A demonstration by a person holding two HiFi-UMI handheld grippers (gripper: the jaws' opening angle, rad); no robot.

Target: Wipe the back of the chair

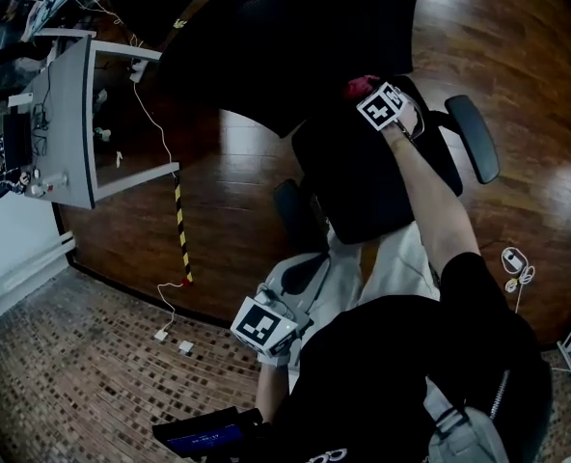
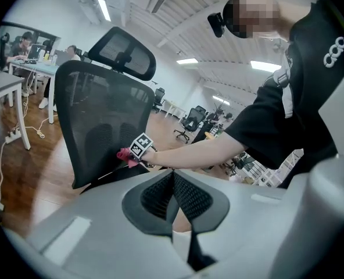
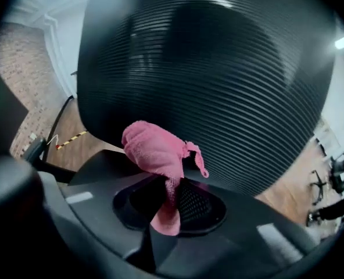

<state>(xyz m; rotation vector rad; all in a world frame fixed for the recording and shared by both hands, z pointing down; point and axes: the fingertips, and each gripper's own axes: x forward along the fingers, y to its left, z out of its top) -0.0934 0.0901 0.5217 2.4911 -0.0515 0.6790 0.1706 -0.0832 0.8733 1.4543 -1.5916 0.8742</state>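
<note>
Top of chair back (image 3: pixel 230 86) past view's edge

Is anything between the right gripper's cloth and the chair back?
Nothing visible. The right gripper is shut on the pink cloth, whose bunched end sits right at the black mesh chair back, with no object between them. Actual contact can't be confirmed.

My shirt sleeve (image 2: pixel 333 57), upper right of the left gripper view: white print, reads roughly "coo", middle letter unsure. Same print at the bottom edge of the head view, cut off. Cubes on my right gripper (image 3: pixel 172 186) and left gripper (image 2: pixel 173 178) carry black-and-white square patterns, no letters. Nothing else legible.
</note>
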